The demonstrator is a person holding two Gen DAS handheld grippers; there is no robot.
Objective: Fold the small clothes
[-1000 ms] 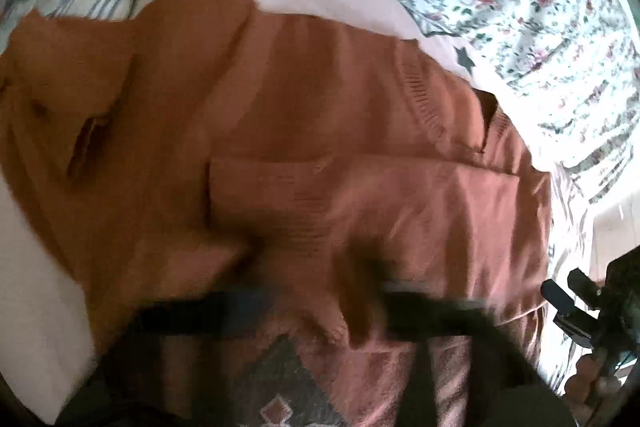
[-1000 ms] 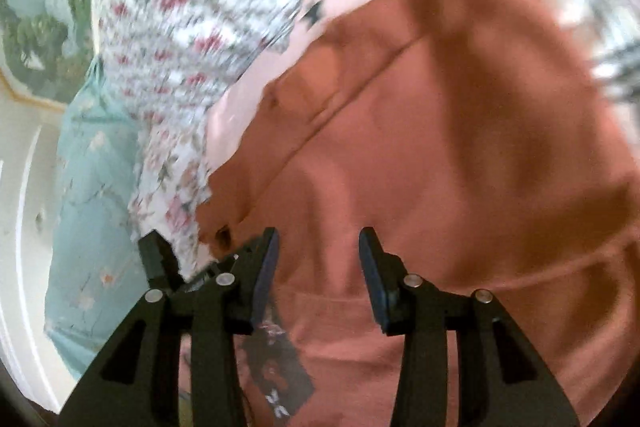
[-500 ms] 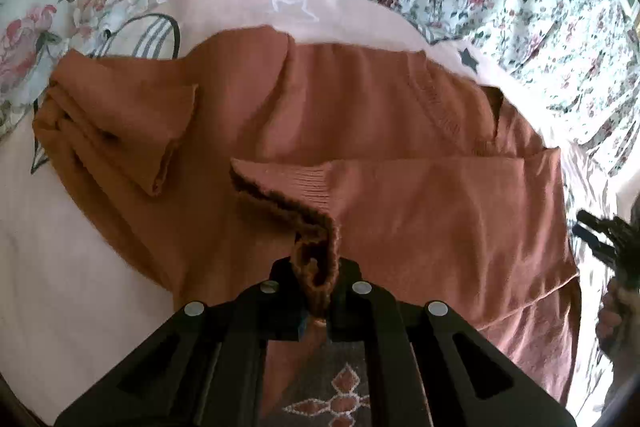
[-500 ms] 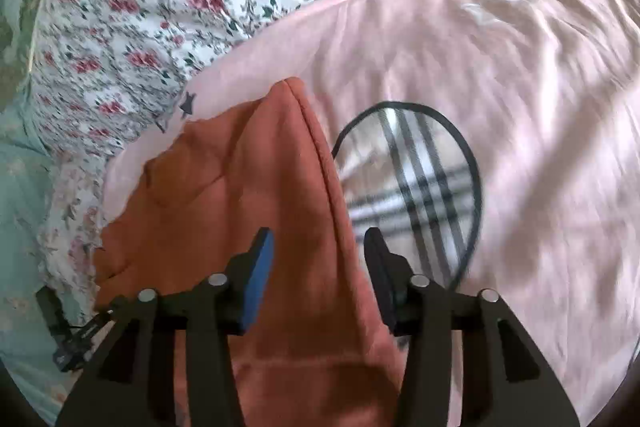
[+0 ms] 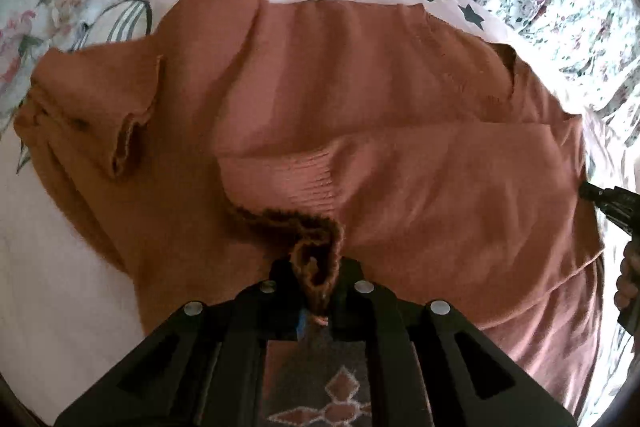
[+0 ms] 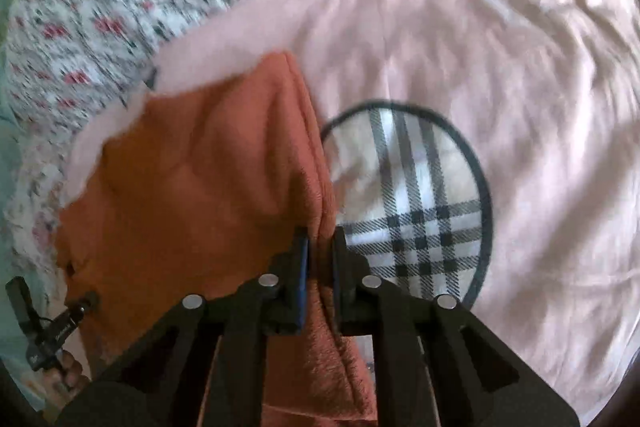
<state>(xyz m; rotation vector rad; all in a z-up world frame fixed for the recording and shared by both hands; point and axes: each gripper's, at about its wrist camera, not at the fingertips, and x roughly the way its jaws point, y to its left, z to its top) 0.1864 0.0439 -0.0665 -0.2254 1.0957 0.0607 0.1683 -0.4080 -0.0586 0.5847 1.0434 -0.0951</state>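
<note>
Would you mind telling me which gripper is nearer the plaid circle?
Right. The right gripper grips the sweater edge beside the plaid circle; the left gripper holds a cuff farther away.

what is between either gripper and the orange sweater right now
Nothing visible. The left gripper is shut on the sweater's cuff, and the right gripper has just closed on a folded edge of the orange sweater.

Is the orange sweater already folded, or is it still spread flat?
Partly folded. One sleeve lies across the orange sweater, and both grippers pinch its fabric: left gripper, right gripper.
</note>
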